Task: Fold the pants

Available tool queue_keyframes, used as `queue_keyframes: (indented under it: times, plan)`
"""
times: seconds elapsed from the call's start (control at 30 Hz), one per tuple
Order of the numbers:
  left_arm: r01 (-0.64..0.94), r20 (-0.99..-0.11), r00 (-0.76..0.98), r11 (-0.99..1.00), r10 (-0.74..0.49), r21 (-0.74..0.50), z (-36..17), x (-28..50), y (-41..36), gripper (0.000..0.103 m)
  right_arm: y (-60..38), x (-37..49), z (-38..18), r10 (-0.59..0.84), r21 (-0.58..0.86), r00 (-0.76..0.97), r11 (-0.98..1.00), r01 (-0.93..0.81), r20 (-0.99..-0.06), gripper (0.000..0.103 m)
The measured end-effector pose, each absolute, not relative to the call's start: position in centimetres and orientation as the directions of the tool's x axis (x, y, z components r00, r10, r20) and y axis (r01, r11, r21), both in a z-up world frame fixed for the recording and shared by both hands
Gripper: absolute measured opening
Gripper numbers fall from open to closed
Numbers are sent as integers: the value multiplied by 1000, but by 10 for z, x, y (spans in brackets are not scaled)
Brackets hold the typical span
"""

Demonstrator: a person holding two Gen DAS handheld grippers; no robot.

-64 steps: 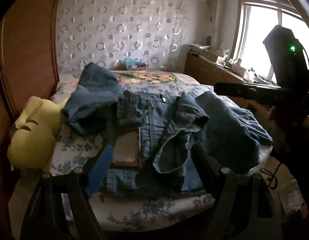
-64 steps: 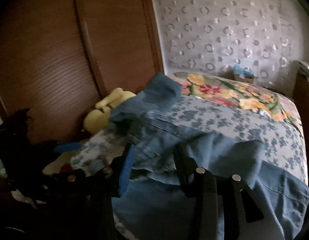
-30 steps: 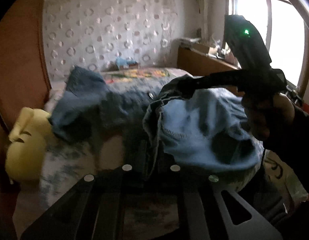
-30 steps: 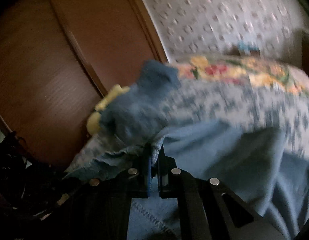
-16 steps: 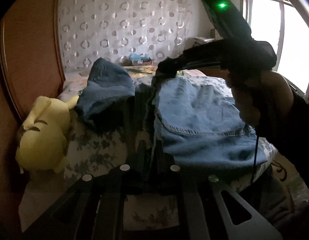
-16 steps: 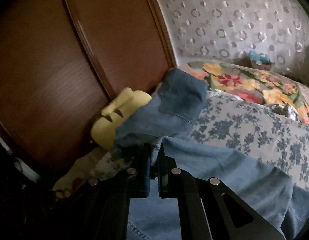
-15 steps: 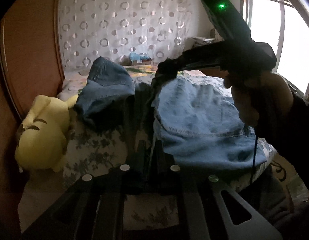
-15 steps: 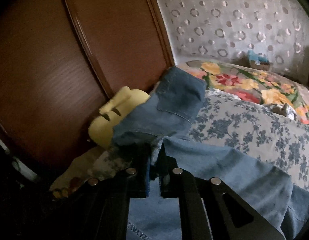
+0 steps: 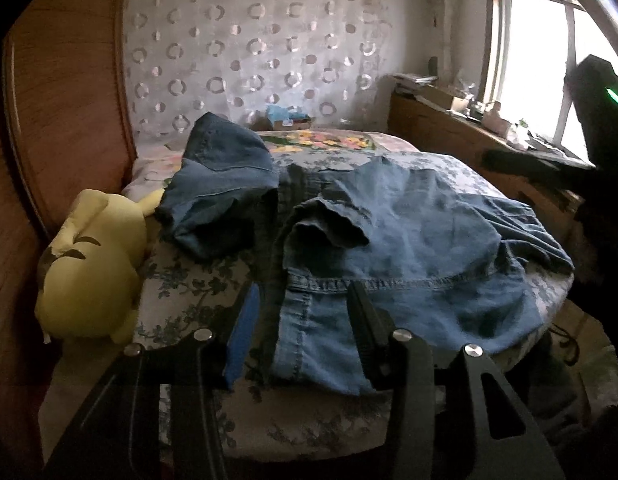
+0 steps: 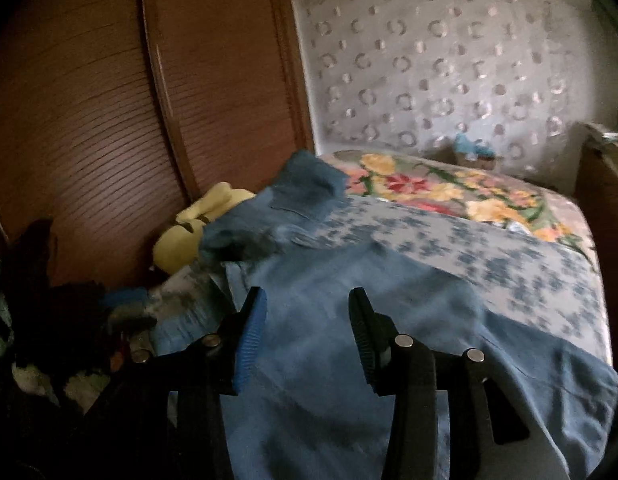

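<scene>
- Left wrist view, nearest: the left gripper (image 9: 301,320) hangs low over the foot of the bed, its two fingers spread wide with nothing between them but the hem edge of the pants (image 9: 389,248) lying below.
- Right wrist view, nearest: the right gripper (image 10: 305,332) is likewise spread apart above the light blue denim, gripping nothing.
- The pants lie across the near end of the bed (image 9: 197,280), one half laid over the other so a stitched seam runs side to side; a small flap of denim is turned back near the middle.
- Bare bedspread with a blue flower print shows left of the pants and below them.
- A second, darker bundle of denim (image 9: 225,184) sits further up the bed on the left, just beside the pants.
- A yellow plush toy (image 9: 93,264) rests at the bed's left edge, against the brown wooden wardrobe (image 10: 109,100).
- Further back, a bright floral cover (image 10: 449,192) spans the head of the bed.
- Beyond it stands a pale wall with a ring pattern (image 9: 253,60), a small box (image 9: 289,118) at its foot.
- On the far right are a cluttered wooden sideboard (image 9: 437,120) and a bright window (image 9: 529,52).
</scene>
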State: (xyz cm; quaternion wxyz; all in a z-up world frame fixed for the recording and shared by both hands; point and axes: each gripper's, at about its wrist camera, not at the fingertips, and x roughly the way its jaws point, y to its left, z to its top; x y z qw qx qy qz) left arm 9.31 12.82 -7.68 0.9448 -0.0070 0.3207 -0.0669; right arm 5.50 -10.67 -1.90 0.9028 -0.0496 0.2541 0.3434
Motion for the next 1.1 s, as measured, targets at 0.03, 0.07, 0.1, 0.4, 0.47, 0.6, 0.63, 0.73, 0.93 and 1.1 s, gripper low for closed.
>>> queue_keyframes:
  times: [0.03, 0.07, 0.1, 0.4, 0.47, 0.6, 0.63, 0.73, 0.93, 1.1]
  plan:
    - [121, -602, 788, 991, -130, -55, -77, 94, 128, 46, -117, 47, -22, 585, 81, 643, 768, -636, -494, 45]
    - [120, -602, 788, 991, -128, -55, -78, 94, 128, 46, -126, 42, -26, 577, 78, 652, 775, -627, -492, 45]
    - [119, -605, 786, 991, -127, -54, -79, 96, 128, 46, -137, 31, -30, 565, 71, 663, 784, -616, -491, 46]
    - [103, -668, 739, 995, -90, -20, -106, 120, 126, 46, -187, 6, -70, 463, 88, 713, 864, -497, -527, 47]
    - [90, -684, 727, 996, -63, 4, -113, 126, 126, 46, -185, 9, -76, 460, 100, 706, 867, -489, -539, 47]
    - [70, -705, 708, 997, -43, 10, -124, 129, 133, 46, -186, 11, -79, 459, 109, 705, 869, -483, -541, 47]
    - [67, -710, 703, 998, -40, 10, -127, 128, 135, 46, -186, 10, -78, 461, 110, 703, 868, -484, -541, 47]
    - [64, -717, 696, 998, -47, -3, -132, 123, 140, 46, -186, 13, -78, 459, 100, 704, 867, -488, -542, 47]
    - [84, -681, 729, 996, -62, 0, -114, 116, 131, 46, -187, 17, -84, 455, 93, 712, 869, -486, -534, 47]
    - [150, -672, 734, 988, -97, 21, -100, 129, 107, 46, -187, 21, -89, 457, 101, 716, 871, -482, -527, 47]
